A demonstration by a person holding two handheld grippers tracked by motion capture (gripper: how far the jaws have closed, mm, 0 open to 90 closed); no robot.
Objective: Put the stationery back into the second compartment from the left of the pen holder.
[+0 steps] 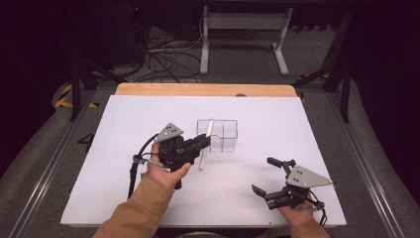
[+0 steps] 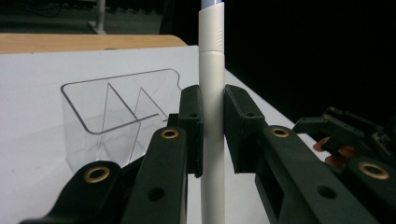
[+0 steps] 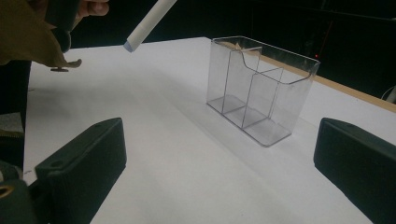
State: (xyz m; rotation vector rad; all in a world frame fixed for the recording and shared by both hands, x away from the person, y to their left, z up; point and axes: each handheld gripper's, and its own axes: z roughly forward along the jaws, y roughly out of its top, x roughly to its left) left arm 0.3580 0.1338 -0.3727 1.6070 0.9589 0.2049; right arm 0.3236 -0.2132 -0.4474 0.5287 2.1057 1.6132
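Observation:
My left gripper (image 1: 204, 141) is shut on a white marker pen (image 1: 205, 144) near its middle, and the pen hangs above the table just left of a clear plastic organiser (image 1: 218, 135). In the left gripper view the pen (image 2: 211, 116) runs upright between the two black pads, with the organiser (image 2: 116, 116) behind and to the left. My right gripper (image 1: 270, 174) rests at the table's front right with its jaws wide apart and nothing between them. From the right gripper view the organiser (image 3: 261, 88) shows its divided compartments, and the pen's tip (image 3: 147, 25) hangs at upper left.
The white table sheet (image 1: 148, 114) lies over a wooden top whose far edge (image 1: 203, 89) shows. Beyond it stand a white frame (image 1: 242, 34) and loose cables (image 1: 163, 59) on the floor. A tan sleeve (image 1: 143, 208) enters at the bottom.

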